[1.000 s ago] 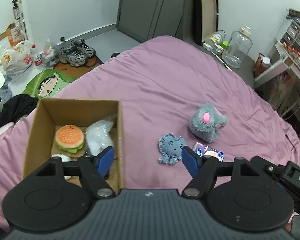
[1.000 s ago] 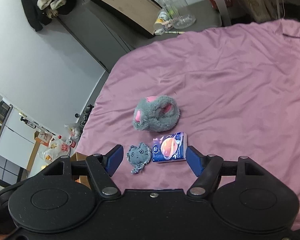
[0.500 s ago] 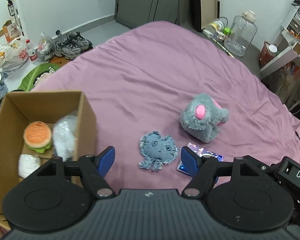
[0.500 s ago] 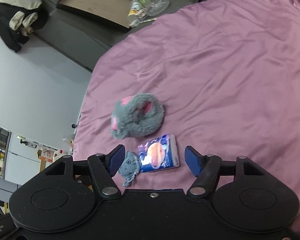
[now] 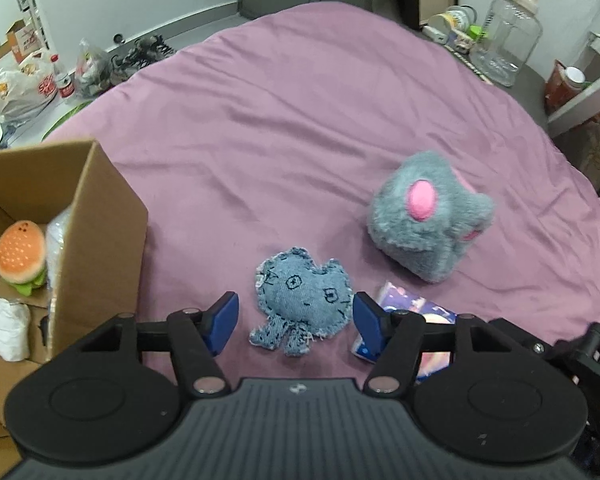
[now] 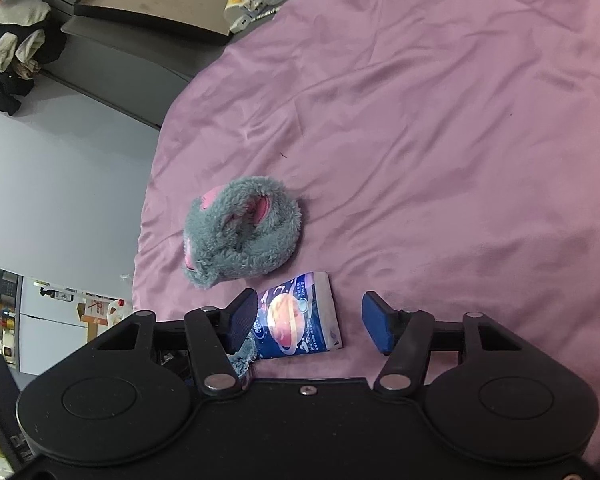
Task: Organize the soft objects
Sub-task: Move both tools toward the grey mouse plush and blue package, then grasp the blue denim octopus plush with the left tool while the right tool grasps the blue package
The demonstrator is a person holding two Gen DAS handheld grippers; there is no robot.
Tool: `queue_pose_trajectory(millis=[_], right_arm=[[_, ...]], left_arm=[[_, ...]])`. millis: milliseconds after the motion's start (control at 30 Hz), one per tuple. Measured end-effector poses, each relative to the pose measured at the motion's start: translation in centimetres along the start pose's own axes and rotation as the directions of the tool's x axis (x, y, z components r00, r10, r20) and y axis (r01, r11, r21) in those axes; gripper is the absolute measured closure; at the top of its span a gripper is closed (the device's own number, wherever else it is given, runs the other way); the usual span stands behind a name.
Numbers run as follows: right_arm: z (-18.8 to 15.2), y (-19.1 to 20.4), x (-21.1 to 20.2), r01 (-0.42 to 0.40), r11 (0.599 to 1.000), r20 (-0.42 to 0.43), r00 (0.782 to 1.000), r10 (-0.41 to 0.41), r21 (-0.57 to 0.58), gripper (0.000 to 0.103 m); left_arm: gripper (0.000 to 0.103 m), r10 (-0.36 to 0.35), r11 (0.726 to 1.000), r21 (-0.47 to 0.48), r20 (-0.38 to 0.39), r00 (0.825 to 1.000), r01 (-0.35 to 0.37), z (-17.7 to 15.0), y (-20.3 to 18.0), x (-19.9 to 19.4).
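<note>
A denim octopus toy (image 5: 302, 300) lies on the purple bedspread (image 5: 300, 128), between the open fingers of my left gripper (image 5: 294, 322). A grey plush toy with pink patches (image 5: 428, 228) lies to its right; it also shows in the right wrist view (image 6: 242, 234). A blue tissue pack (image 6: 300, 318) lies between the open fingers of my right gripper (image 6: 310, 324), nearer the left finger. A cardboard box (image 5: 96, 216) at the left holds a plush burger (image 5: 20, 252), a clear plastic bag and a white soft item (image 5: 6, 326).
Beyond the bed's far edge stand a clear water jug (image 5: 504, 40), small containers, shoes (image 5: 140, 56) and plastic bags (image 5: 24, 84) on the floor. A shelf stands at the right. A framed board (image 6: 148, 0) leans near the wall.
My left gripper has moved right from the box to the denim octopus. My right gripper has moved closer to the tissue pack, which now lies between its fingers.
</note>
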State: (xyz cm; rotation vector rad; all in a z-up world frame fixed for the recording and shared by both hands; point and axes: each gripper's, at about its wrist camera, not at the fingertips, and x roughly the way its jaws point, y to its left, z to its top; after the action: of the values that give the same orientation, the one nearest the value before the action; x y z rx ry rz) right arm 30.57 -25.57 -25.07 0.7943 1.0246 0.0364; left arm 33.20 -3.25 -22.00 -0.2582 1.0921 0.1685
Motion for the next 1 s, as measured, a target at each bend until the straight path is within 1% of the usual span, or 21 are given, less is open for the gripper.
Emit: queue_pose_trajectory(millis=[33,200,300,467,500,533,567,667,733,800,833,933,1000], right_arm=[[0.1,-0.1,0.2,0.000,1.000,-0.006,1.000,0.000,0.002,0.045],[0.2,-0.1,1.4,-0.004,1.000,-0.036,0.999,0.004,0.004,0.046],[0.2,-0.2,2.1,-0.009,1.000,-0.058,0.998,0.009,0.007,0.047],[0.2,-0.2,3.1,-0.011,1.000,-0.076,0.997,0.012,0.009,0.048],[0.2,-0.2,3.2,-0.012,1.000,-0.077,0.997,0.013,0.012,0.048],[0.2,-0.2,3.3,-0.012,1.000,-0.078,0.997,0.013,0.013,0.048],[0.2,-0.2,3.4,-0.011,1.000,-0.078,0.997,0.012,0.010,0.048],[0.1,-0.1,3.7,-0.004,1.000,-0.078,0.997,0.004,-0.003,0.048],[0.1,0.1,3.8,0.000,1.000,-0.078,0.997,-0.001,-0.017,0.048],[0.0,0.1,3.9,0.006,1.000,-0.075,0.997,-0.008,-0.027,0.057],[-0.1,0.3,3.9,0.016,0.999,-0.074,0.997,-0.019,-0.042,0.070],[-0.4,0.5,3.6,0.006,0.998,-0.074,0.997,-0.010,-0.064,0.076],[-0.6,1.0,3.0,0.009,0.996,-0.059,0.998,-0.014,-0.090,0.079]], left_arm=[[0.045,0.004,1.000,-0.005,-0.003,1.000,-0.004,0.0,0.0,0.4],[0.045,0.015,1.000,-0.013,-0.018,1.000,-0.015,0.4,-0.1,2.0],[0.045,0.005,1.000,-0.030,-0.032,0.999,-0.006,0.5,0.1,2.9],[0.045,-0.007,0.999,-0.044,-0.027,1.000,0.006,0.5,0.3,3.4],[0.046,-0.011,0.999,-0.051,-0.026,1.000,0.010,0.5,0.3,3.4],[0.054,-0.018,0.998,-0.057,-0.025,1.000,0.017,0.6,0.4,3.4],[0.059,-0.034,0.998,-0.062,-0.023,0.999,0.033,0.6,0.4,3.2],[0.064,-0.041,0.997,-0.061,-0.017,0.999,0.040,0.8,0.3,2.8],[0.066,-0.050,0.997,-0.061,-0.005,0.999,0.049,1.0,0.3,2.3],[0.066,-0.062,0.996,-0.063,0.001,0.998,0.062,1.0,0.3,1.8],[0.066,-0.066,0.996,-0.062,0.007,0.998,0.067,1.0,0.4,1.5],[0.066,-0.076,0.995,-0.065,0.026,0.997,0.077,1.2,0.9,0.4],[0.066,-0.079,0.995,-0.065,0.035,0.996,0.081,1.3,1.1,-0.1]])
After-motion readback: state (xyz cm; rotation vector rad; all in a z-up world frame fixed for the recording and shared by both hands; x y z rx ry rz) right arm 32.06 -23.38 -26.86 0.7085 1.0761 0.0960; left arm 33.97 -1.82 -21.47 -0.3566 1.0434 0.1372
